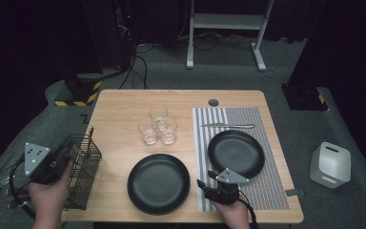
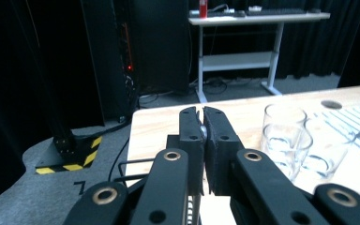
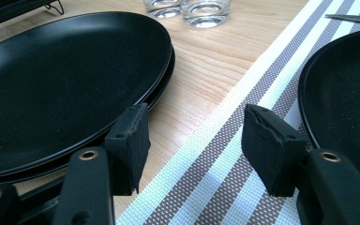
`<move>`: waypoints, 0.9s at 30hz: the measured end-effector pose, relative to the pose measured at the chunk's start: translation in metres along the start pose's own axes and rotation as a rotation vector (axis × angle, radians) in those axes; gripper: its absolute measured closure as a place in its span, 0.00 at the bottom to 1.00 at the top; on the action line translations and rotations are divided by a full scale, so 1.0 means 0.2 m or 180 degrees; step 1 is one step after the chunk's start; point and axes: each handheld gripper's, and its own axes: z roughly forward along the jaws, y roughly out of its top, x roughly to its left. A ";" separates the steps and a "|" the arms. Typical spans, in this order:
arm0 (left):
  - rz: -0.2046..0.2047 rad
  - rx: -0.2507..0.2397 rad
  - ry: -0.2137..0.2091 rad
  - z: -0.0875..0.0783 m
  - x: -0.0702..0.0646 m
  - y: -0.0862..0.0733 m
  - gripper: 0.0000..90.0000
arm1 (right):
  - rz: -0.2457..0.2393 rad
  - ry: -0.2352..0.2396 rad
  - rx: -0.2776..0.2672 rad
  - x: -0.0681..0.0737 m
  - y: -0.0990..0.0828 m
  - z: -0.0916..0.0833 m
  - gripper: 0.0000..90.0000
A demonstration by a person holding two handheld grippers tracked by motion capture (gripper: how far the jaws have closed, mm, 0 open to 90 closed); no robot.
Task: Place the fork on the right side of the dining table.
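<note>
- We work at a wooden desk (image 1: 119,102) in a dark room, grey carpet around it and a white frame desk behind.
- At far left our left gripper (image 2: 202,123) hovers over the wire basket (image 1: 86,164) at the desk's left edge, jaws pressed together; something small and pale shows between their tips, but we cannot tell what it is.
- Three glasses (image 1: 158,126) stand clustered mid-desk, clear of us.
- Then comes the near plate (image 1: 158,182), apparently two stacked.
- Our right gripper (image 3: 194,145) rests low on the striped mat (image 1: 262,191), jaws spread and empty, between that stack and the mat's plate (image 1: 236,152).
- To grip the stack well, we judge we should slide one jaw under the rim, keep level, and close slowly.
</note>
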 end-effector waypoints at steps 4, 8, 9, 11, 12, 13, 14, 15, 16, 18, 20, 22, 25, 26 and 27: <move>-0.0020 -0.0126 -0.0024 -0.02 0.01 0.01 0.96 | -0.0029 -0.0006 0.0009 0.00 0.00 0.01 0.47; -0.0027 -0.0216 -0.0078 -0.03 0.02 0.01 0.96 | -0.0034 -0.0010 0.0016 0.01 0.00 0.01 0.47; -0.0008 -0.0219 -0.0083 -0.04 0.02 0.01 0.96 | -0.0036 -0.0012 0.0013 0.01 0.00 0.01 0.47; -0.0017 -0.0257 -0.0091 -0.04 0.02 0.02 0.96 | -0.0034 -0.0005 0.0015 0.01 -0.01 0.01 0.47; -0.0019 -0.0266 -0.0086 -0.04 0.02 0.02 0.96 | -0.0037 -0.0009 0.0011 0.01 -0.01 0.01 0.47; -0.0031 -0.0291 -0.0091 -0.04 0.02 0.02 0.96 | -0.0034 -0.0011 0.0008 0.01 -0.01 0.01 0.47; -0.0029 -0.0309 -0.0086 -0.05 0.02 0.02 0.96 | -0.0026 -0.0009 0.0001 0.01 -0.01 0.01 0.47; -0.0019 -0.0329 -0.0088 -0.05 0.02 0.02 0.96 | -0.0032 -0.0009 0.0002 0.01 -0.01 0.01 0.47; -0.0023 -0.0357 -0.0092 -0.05 0.02 0.03 0.96 | -0.0038 -0.0012 0.0004 0.01 -0.01 0.01 0.47; -0.0010 -0.0381 -0.0088 -0.05 0.02 0.03 0.96 | -0.0037 -0.0014 0.0006 0.01 -0.01 0.01 0.47; 0.0007 -0.0399 -0.0081 -0.05 0.02 0.04 0.96 | -0.0039 -0.0015 0.0006 0.01 -0.01 0.01 0.47; 0.0006 -0.0424 -0.0077 -0.06 0.02 0.04 0.96 | -0.0038 -0.0012 0.0007 0.01 -0.01 0.01 0.47; 0.0008 -0.0469 -0.0061 -0.06 0.02 0.05 0.96 | -0.0046 -0.0013 0.0001 0.01 -0.01 0.01 0.47; 0.0006 -0.0477 -0.0052 -0.06 0.03 0.06 0.96 | -0.0045 -0.0013 0.0001 0.01 -0.01 0.01 0.47; 0.0014 -0.0483 -0.0045 -0.07 0.03 0.06 0.96 | -0.0044 -0.0017 -0.0001 0.01 -0.01 0.01 0.47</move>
